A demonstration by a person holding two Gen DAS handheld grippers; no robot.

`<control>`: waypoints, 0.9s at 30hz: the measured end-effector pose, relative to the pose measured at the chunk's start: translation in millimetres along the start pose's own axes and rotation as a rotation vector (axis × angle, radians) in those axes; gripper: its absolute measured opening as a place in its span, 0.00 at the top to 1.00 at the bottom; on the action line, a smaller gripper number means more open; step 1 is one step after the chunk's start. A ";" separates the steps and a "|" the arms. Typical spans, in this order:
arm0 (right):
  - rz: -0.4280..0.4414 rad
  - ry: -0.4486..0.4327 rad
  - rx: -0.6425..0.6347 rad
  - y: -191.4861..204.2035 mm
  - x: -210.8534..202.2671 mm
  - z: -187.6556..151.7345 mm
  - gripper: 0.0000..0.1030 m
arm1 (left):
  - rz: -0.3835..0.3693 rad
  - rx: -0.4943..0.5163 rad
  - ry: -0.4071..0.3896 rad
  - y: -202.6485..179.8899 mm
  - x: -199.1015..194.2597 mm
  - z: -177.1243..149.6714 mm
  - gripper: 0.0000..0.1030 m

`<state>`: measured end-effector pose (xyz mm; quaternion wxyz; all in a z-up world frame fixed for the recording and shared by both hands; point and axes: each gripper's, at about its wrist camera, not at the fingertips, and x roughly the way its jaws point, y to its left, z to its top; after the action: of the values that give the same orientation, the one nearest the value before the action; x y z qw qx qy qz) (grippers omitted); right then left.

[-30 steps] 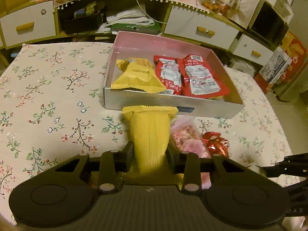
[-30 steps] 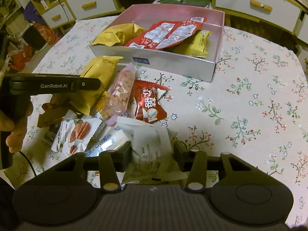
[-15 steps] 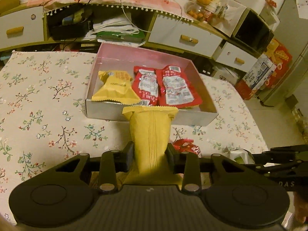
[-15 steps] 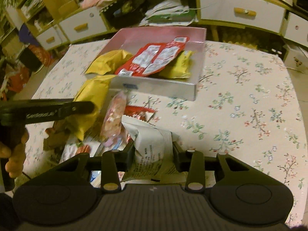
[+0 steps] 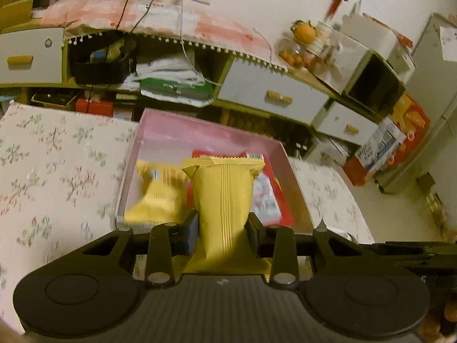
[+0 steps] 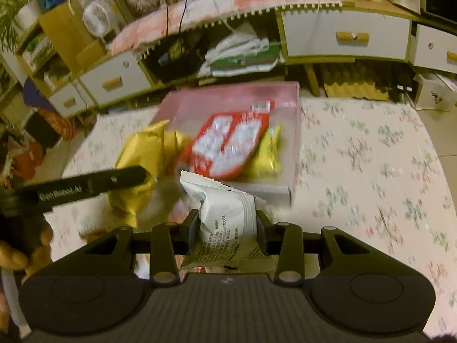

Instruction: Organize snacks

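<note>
My left gripper [image 5: 223,230] is shut on a yellow snack packet [image 5: 222,197] and holds it up over the near edge of the pink open box [image 5: 200,131]. The box holds another yellow packet [image 5: 158,197] and red packets [image 5: 268,197]. My right gripper [image 6: 227,230] is shut on a white snack packet [image 6: 225,214], raised just in front of the box [image 6: 295,131], whose red packets [image 6: 231,145] and yellow packet [image 6: 267,154] show. The left gripper [image 6: 85,188] with its yellow packet [image 6: 137,157] shows at the left of the right wrist view.
The box sits on a floral tablecloth [image 5: 51,171], also in the right wrist view [image 6: 371,171]. Behind the table stand white drawers [image 5: 271,97], shelves with cables and folded items [image 5: 171,80], and a microwave [image 5: 374,83]. Blurred loose snacks [image 6: 177,214] lie under my right gripper.
Both grippers have risen and moved forward toward the box with their packets. The loose snacks on the table have dropped mostly out of view.
</note>
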<state>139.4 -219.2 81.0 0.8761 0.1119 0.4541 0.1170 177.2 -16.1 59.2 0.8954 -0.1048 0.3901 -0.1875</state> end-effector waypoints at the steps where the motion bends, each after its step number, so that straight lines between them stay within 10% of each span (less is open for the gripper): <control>1: 0.009 -0.005 0.017 -1.4 3.9 6.0 0.64 | 0.004 0.001 -0.005 -0.2 4.0 3.4 0.60; 27: 0.172 -0.179 0.325 -28.3 38.7 34.8 0.57 | 0.042 0.026 -0.059 2.3 19.5 23.4 0.43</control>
<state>192.6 -237.3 62.3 0.8701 0.3001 0.3763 0.1062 207.3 -21.1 61.3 0.9114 -0.0904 0.3633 -0.1708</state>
